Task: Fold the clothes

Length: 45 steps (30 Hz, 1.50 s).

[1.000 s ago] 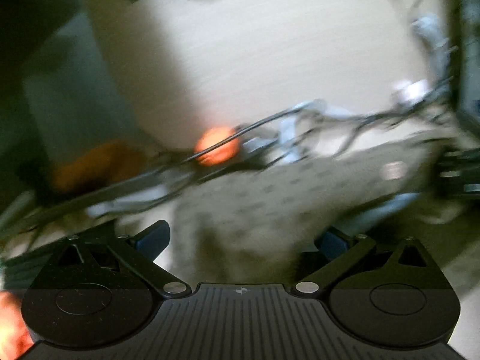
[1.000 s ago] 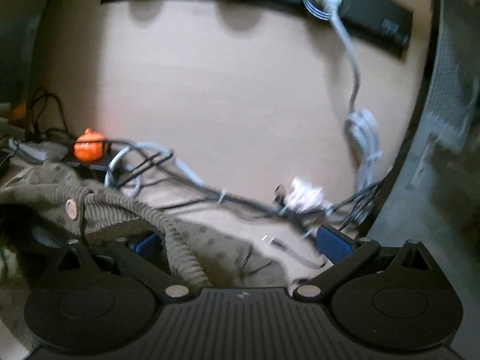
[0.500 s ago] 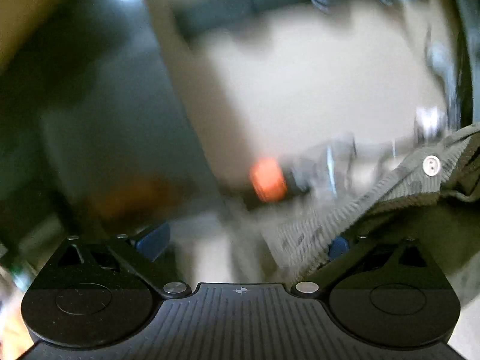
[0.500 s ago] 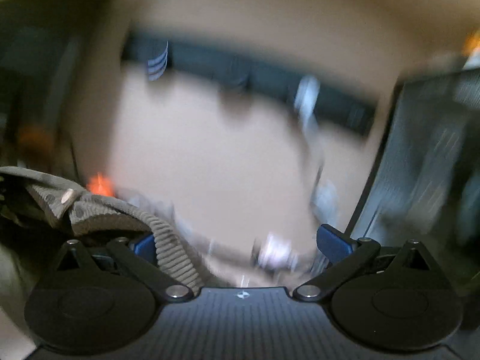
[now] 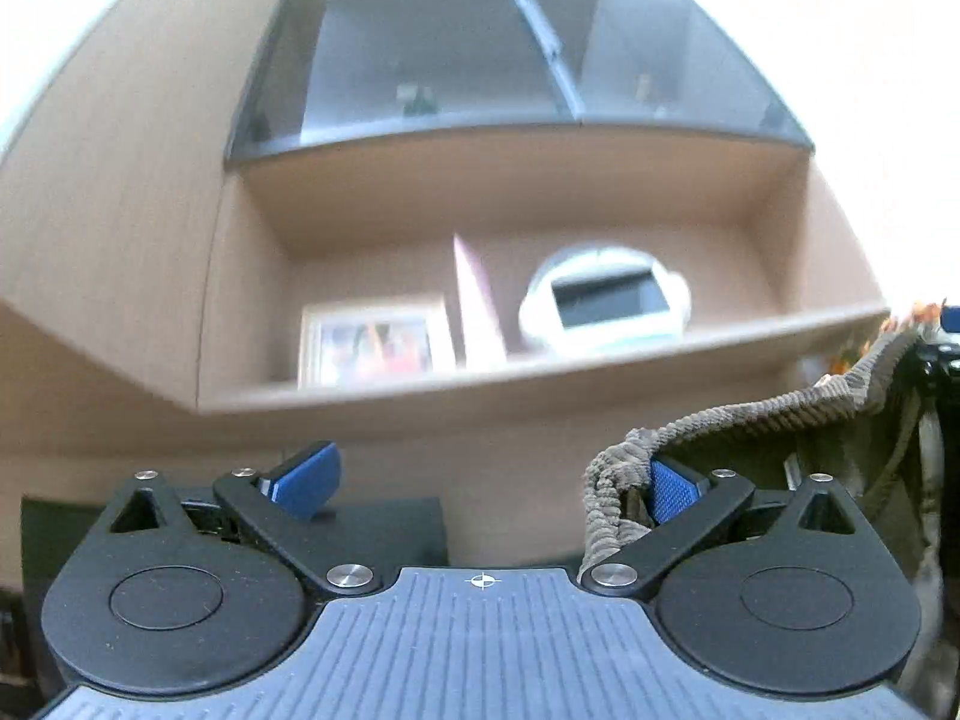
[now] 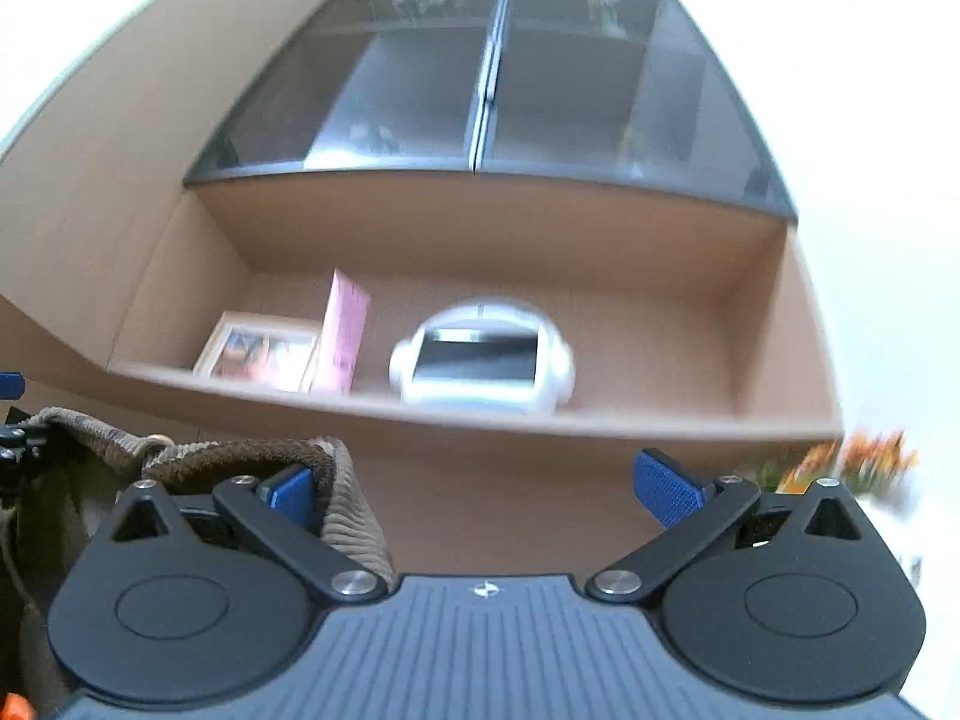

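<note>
An olive-brown knit garment with a ribbed edge hangs between my two grippers, held up in the air. In the left wrist view its ribbed hem drapes over the right blue pad of my left gripper, whose jaws stand wide apart. In the right wrist view the ribbed hem drapes over the left blue pad of my right gripper, also wide apart. Both cameras point upward at a wall unit. The rest of the garment hangs below, out of view.
A wooden shelf holds a framed picture, a pink card and a white round device with a dark screen. Grey glass cabinet doors sit above. Orange flowers show at the right.
Both grippers rose and tilted up from the desk with cables to face the shelf, lifting the garment with them. The desk and orange pumpkin left view.
</note>
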Motion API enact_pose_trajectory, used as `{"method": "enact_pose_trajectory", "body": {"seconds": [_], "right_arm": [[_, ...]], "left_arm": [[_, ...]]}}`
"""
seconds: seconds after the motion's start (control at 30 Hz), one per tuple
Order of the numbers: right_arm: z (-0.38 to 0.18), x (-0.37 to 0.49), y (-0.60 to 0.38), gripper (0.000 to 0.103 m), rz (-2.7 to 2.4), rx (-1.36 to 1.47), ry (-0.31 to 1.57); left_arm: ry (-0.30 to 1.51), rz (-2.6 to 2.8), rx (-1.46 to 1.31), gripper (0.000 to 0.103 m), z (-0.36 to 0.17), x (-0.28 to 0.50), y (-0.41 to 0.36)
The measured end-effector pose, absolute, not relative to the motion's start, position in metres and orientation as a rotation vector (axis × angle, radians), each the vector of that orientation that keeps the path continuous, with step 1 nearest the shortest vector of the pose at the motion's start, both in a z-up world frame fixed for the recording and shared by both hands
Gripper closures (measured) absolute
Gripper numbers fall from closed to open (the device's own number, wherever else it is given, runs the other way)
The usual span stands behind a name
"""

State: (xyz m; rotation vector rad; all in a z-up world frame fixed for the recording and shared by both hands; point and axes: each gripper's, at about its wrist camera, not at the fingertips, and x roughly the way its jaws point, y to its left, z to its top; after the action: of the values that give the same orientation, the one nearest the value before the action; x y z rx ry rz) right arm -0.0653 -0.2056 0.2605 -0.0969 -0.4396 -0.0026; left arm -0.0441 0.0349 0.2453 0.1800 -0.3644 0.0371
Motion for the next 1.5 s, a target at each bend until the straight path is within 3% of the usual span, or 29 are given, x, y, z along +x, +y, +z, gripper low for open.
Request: {"method": "enact_pose_trajectory", "body": {"seconds": [0.17, 0.27, 0.33, 0.4, 0.5, 0.63, 0.83, 1.0, 1.13, 1.23, 1.37, 1.5], "right_arm": [[0.261, -0.028, -0.209, 0.0, -0.009, -0.122, -0.329], [0.238, 0.045, -0.214, 0.0, -0.047, -0.176, -0.228], [0.209, 0.125, -0.206, 0.0, -0.016, -0.294, -0.024], [0.178, 0.197, -0.204, 0.0, 0.053, -0.321, 0.247], [0.143, 0.214, -0.213, 0.0, 0.139, -0.259, 0.347], [0.119, 0.193, -0.231, 0.0, 0.152, -0.269, 0.363], [0.026, 0.139, -0.241, 0.0, 0.215, -0.278, 0.619], [-0.035, 0.092, -0.247, 0.0, 0.218, -0.176, 0.821], [-0.056, 0.053, -0.229, 0.0, 0.134, -0.459, 0.795], [-0.064, 0.045, -0.229, 0.0, -0.128, -0.682, 0.672], [-0.023, 0.031, -0.246, 0.0, -0.461, -0.461, 0.472], [-0.019, 0.017, -0.24, 0.0, -0.093, -0.129, 0.607]], "left_arm": [[-0.342, 0.028, 0.19, 0.0, 0.255, -0.026, 0.028], [-0.235, 0.033, 0.211, 0.0, 0.238, 0.037, 0.027], [-0.153, 0.044, 0.237, 0.0, 0.221, 0.1, 0.023], [0.1, 0.005, 0.249, 0.0, 0.191, 0.176, 0.021], [0.345, -0.068, 0.085, 0.0, 0.15, 0.214, 0.038], [0.457, -0.088, -0.018, 0.0, 0.109, 0.195, 0.072], [0.725, -0.123, 0.076, 0.0, 0.024, 0.129, 0.087], [0.878, -0.38, -0.085, 0.0, -0.02, 0.09, 0.069], [0.898, -0.465, -0.118, 0.0, -0.031, 0.079, 0.041], [0.885, -0.501, -0.127, 0.0, -0.029, 0.078, 0.029], [0.874, -0.525, -0.116, 0.0, -0.029, 0.076, 0.02], [0.926, -0.556, -0.138, 0.0, -0.052, 0.08, 0.009]]}}
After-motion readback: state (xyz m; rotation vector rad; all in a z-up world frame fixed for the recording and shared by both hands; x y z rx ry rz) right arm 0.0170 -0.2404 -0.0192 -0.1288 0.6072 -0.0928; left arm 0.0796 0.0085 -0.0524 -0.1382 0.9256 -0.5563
